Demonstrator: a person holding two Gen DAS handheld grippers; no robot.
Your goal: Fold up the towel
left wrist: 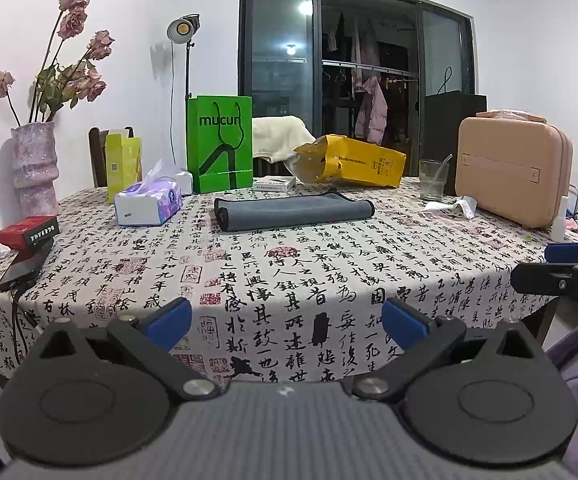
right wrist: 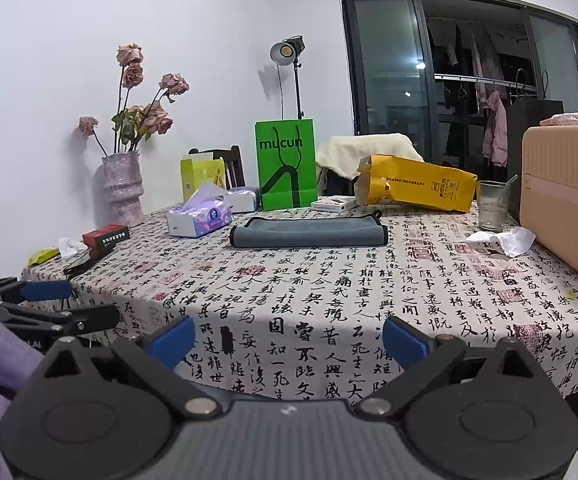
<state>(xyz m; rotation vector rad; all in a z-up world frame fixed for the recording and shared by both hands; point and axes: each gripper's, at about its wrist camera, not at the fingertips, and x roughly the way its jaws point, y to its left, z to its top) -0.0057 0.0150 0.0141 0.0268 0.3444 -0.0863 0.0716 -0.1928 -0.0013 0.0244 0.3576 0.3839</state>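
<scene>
A grey towel (left wrist: 295, 212) lies folded into a long narrow strip at the far middle of the table; it also shows in the right wrist view (right wrist: 309, 232). My left gripper (left wrist: 287, 322) is open and empty, held at the table's near edge, well short of the towel. My right gripper (right wrist: 287, 340) is open and empty, also at the near edge. Each gripper shows at the side of the other's view, the right gripper (left wrist: 569, 264) on the right and the left gripper (right wrist: 41, 300) on the left.
The table carries a calligraphy-print cloth (left wrist: 289, 276). Behind the towel stand a green bag (left wrist: 219, 144), a yellow bag (left wrist: 353, 162), a tissue box (left wrist: 149, 202) and a glass (left wrist: 433, 180). A pink case (left wrist: 513, 168) stands right; a vase (left wrist: 35, 164) and a red box (left wrist: 29, 232) left.
</scene>
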